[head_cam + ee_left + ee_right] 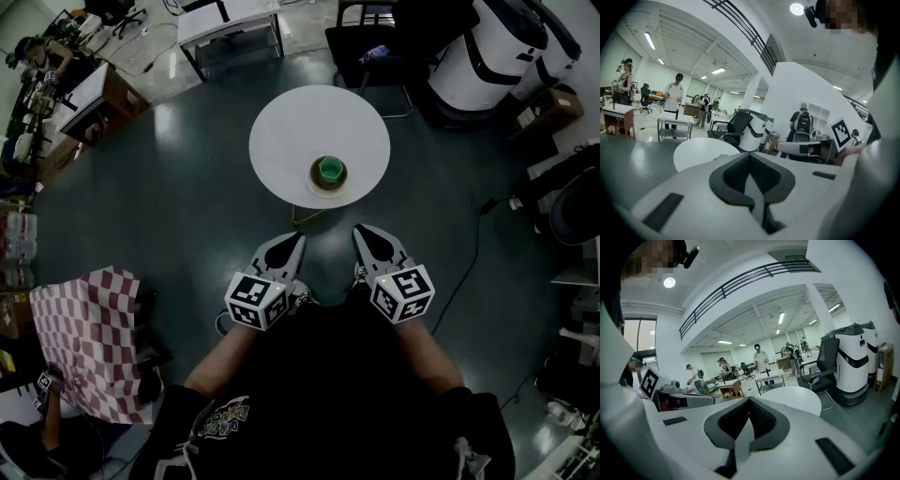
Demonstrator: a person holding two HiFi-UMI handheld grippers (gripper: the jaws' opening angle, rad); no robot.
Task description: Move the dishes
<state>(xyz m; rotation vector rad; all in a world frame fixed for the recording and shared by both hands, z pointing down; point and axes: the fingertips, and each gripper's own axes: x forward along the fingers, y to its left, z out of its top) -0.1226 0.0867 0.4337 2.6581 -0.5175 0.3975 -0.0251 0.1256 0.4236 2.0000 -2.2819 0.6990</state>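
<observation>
Left claw [292,242]: held close in front of the person's body and tipped slightly down. In the left gripper view its tips [750,155] are pressed together with nothing between them.
Right claw [367,233]: beside the left one, at about the same height and tilt. In the right gripper view its tips [750,401] are also fully closed and empty.
Cloth [80,328]: red-and-white checked, off to the person's left, well apart from the claws.
Desk [300,131]: round and white, just ahead of both claws, which do not touch it.
Plate [329,192]: small and tan, on the desk's near side, a little right of centre.
Cup [329,171]: green and upright, standing in the middle of the plate. Whether anything is in it cannot be told.
Chair [375,42]: black, just beyond the desk's far edge.
Machines [502,47]: white with black trim, far right.
</observation>
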